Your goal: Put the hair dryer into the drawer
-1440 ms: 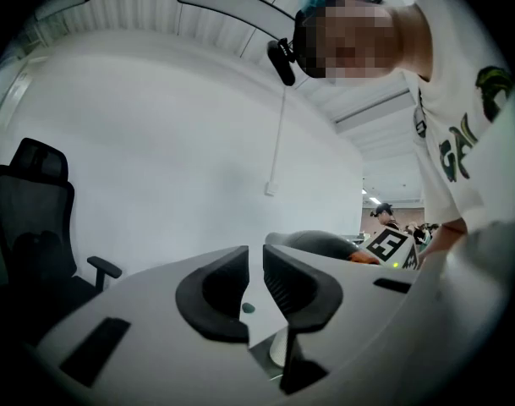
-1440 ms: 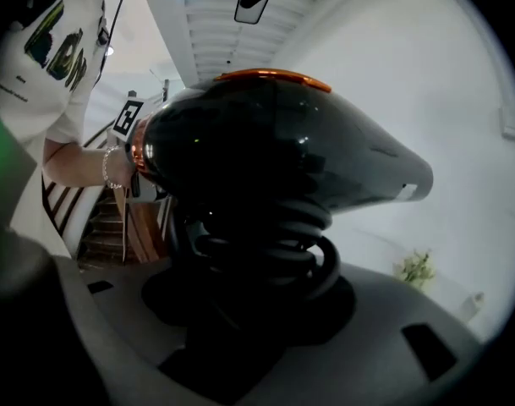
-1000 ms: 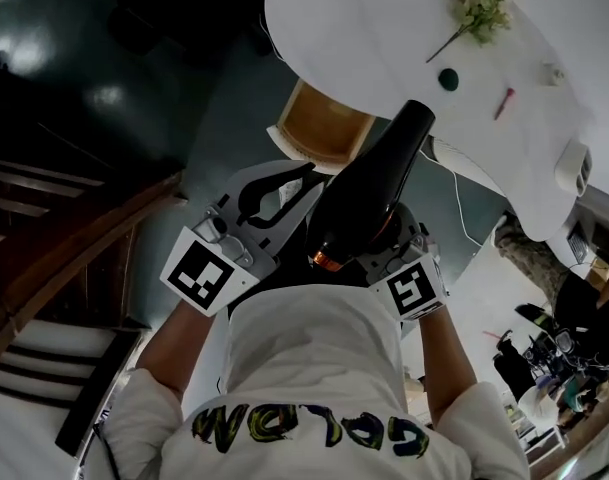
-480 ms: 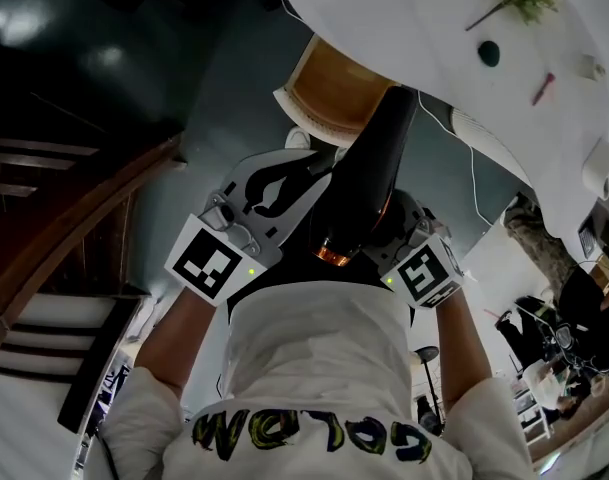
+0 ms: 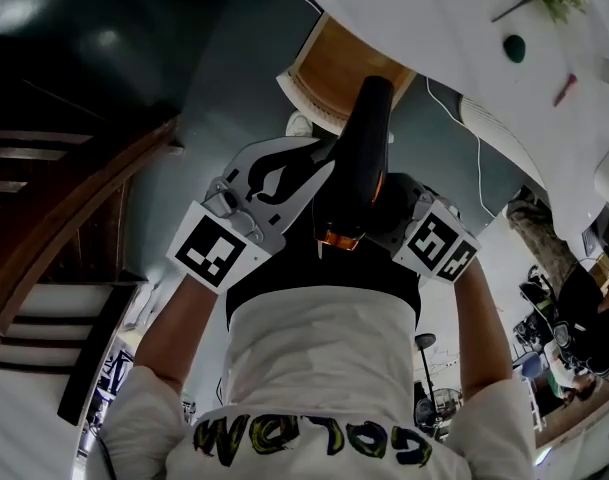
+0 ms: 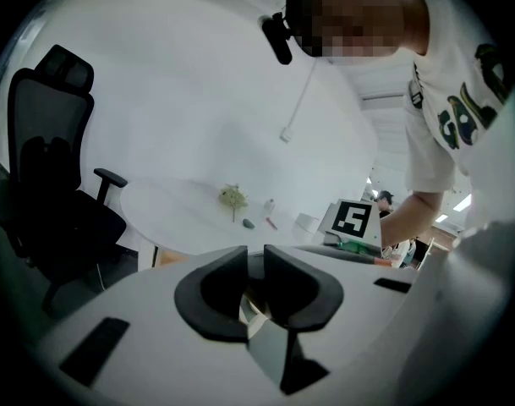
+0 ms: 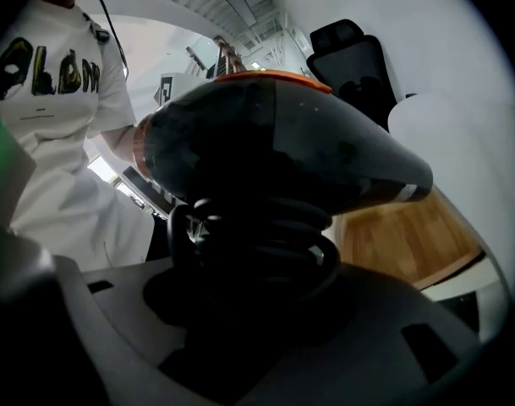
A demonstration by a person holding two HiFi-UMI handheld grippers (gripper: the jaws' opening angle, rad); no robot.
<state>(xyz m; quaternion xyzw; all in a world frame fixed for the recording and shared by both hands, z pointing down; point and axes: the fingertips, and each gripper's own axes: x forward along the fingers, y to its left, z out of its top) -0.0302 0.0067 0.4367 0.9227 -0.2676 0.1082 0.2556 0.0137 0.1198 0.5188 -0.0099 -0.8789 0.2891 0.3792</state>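
Hair dryer [image 5: 362,158] sits clamped by its cord-wound handle in my right hand-held gripper [image 7: 255,256], nozzle toward the open drawer [image 5: 336,73] under the worktop [image 5: 434,28] edge, probably rigid, slick, top-heavy; left hand-held gripper [image 6: 255,288] narrow, empty.

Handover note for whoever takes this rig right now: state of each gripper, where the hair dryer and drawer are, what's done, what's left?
Left gripper: fingers close together, nothing between them.
Right gripper: shut on the hair dryer at its cord-wrapped handle, with the narrow end toward the drawer.
Drawer: open under the white table, with its wooden bottom showing.
Done: the dryer is picked up and held above the open drawer.
Left: lower it into the drawer and release.
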